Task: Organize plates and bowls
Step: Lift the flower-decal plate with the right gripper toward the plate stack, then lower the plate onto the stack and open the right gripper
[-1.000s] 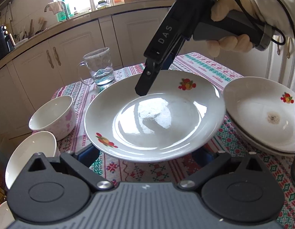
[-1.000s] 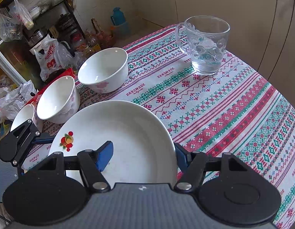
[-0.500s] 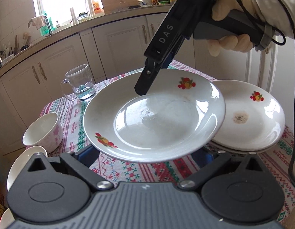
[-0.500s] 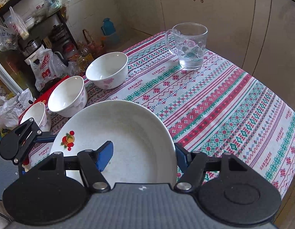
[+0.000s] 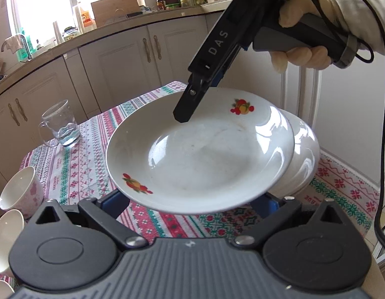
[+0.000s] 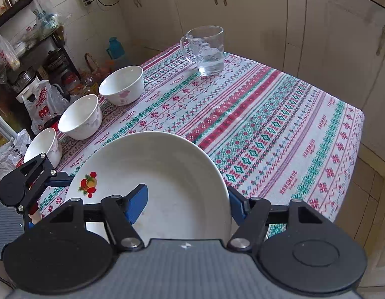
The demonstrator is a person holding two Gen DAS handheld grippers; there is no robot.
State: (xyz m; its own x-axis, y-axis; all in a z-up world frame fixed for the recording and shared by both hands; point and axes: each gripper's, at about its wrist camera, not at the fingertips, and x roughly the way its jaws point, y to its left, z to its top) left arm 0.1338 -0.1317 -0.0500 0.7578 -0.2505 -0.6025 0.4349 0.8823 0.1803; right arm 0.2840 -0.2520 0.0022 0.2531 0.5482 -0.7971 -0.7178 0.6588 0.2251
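Note:
A white plate with fruit motifs (image 5: 199, 159) is held in the air over the table by my right gripper (image 5: 190, 104), which is shut on its far rim; it also shows in the right wrist view (image 6: 167, 184), gripped between the blue pads (image 6: 138, 205). My left gripper (image 5: 192, 199) is open, its fingers spread below the plate's near edge. A stack of white plates (image 5: 304, 159) sits on the table just right of and under the held plate. Three white bowls (image 6: 122, 84) (image 6: 80, 115) (image 6: 44, 147) line the table's left edge.
A glass mug with water (image 6: 206, 49) stands at the table's far side, also in the left wrist view (image 5: 59, 125). The patterned tablecloth (image 6: 279, 134) covers the table. Kitchen cabinets (image 5: 117, 64) stand behind; cluttered shelves and bags (image 6: 30, 74) lie beyond the bowls.
The held plate has moved right and now overlaps the stack of plates, hiding most of it. The right gripper keeps its hold; the left gripper has followed underneath, still open.

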